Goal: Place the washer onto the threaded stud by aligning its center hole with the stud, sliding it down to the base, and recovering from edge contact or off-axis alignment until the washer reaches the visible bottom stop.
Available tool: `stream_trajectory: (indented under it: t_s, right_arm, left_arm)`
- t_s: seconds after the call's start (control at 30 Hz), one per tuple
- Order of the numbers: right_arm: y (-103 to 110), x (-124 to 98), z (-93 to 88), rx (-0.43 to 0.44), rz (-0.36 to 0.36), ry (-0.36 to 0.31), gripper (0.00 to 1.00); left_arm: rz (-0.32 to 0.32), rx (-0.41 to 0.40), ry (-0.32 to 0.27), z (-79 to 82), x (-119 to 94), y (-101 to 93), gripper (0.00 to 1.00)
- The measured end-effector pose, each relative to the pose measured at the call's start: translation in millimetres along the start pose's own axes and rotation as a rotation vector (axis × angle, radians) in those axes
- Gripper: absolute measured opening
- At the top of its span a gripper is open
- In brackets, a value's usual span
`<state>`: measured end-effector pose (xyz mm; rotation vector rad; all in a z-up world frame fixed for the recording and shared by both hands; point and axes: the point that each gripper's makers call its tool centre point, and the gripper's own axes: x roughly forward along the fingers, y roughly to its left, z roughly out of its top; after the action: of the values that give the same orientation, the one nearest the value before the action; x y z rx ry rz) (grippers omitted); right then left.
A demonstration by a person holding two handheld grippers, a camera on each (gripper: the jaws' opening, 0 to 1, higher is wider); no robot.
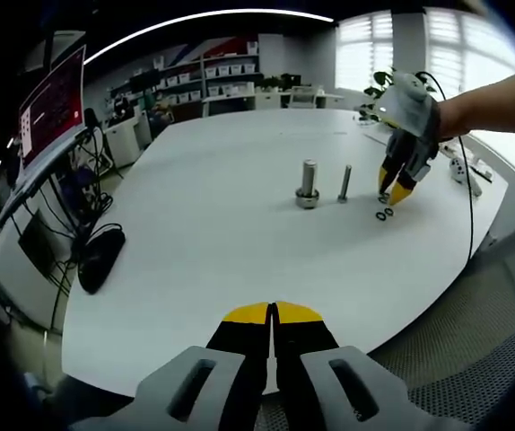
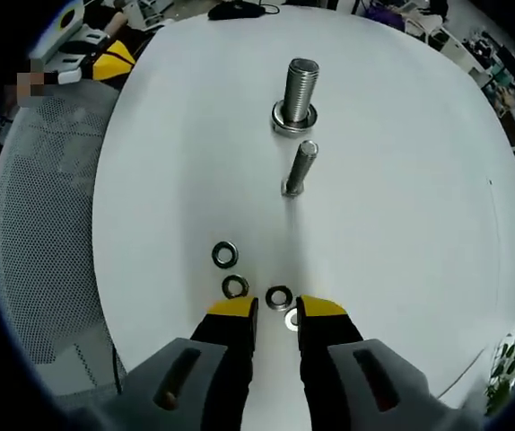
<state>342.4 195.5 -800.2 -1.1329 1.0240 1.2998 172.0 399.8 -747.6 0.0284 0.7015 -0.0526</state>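
On the white desk (image 2: pixel 401 224), just ahead of the right gripper (image 2: pixel 276 311), lie four loose washers. One washer (image 2: pixel 278 295) sits almost between the yellow jaw tips, a second (image 2: pixel 292 319) lies partly hidden against the right-hand tip, a third (image 2: pixel 234 287) rests just beside the left-hand tip, and a fourth (image 2: pixel 226 254) lies a little further out. The jaws stand open with a narrow gap and hold nothing. From the left gripper view the same gripper (image 1: pixel 396 189) is seen tip-down on the desk, over the washers there.

Further along stands the slimmer threaded stud (image 2: pixel 299 168), upright on its head, and just behind it the thicker threaded stud (image 2: pixel 300 92), which already carries a washer or collar at its base; I cannot tell which.

The left gripper (image 1: pixel 273 314) hangs near the desk edge, well apart from the work, jaws closed and empty.

The step in hand looks like the pick-up. A flat washer on a smooth desk is awkward, so the jaws should straddle the centred one across its outer rim and close slowly, watching for it skating sideways. Keeping the washer level in the grip matters, because a tilted hole will catch on the stud's top threads. Neighbouring washers lie close enough to be nudged.
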Motion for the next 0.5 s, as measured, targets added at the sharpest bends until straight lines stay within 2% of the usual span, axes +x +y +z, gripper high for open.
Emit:
stream_trajectory:
  t_s: [0.03, 0.07, 0.1, 0.37, 0.5]
  right_arm:
    - [1.5, 1.5, -2.3, -0.016, 0.001, 0.017, 0.2]
    - [4.4, 0.8, 1.6, -0.032, 0.021, -0.003, 0.19]
    - [2.7, -0.5, -0.8, -0.016, 0.013, 0.014, 0.18]
    - [3.0, -0.3, -0.7, -0.02, 0.029, 0.01, 0.17]
    - [5.0, 0.1, 0.1, -0.077, 0.025, 0.014, 0.18]
  left_arm:
    - [0.0, 0.0, 0.0, 0.1, 0.0, 0.1, 0.0]
    - [0.001, -0.001, 0.0, 0.1, 0.0, 0.2, 0.0]
    - [0.001, -0.001, 0.0, 0.0, 0.2, 0.3, 0.0]
    - [0.001, -0.002, -0.003, 0.4, 0.1, 0.4, 0.0]
    - [0.005, -0.001, 0.006, -0.9, 0.2, 0.8, 0.0]
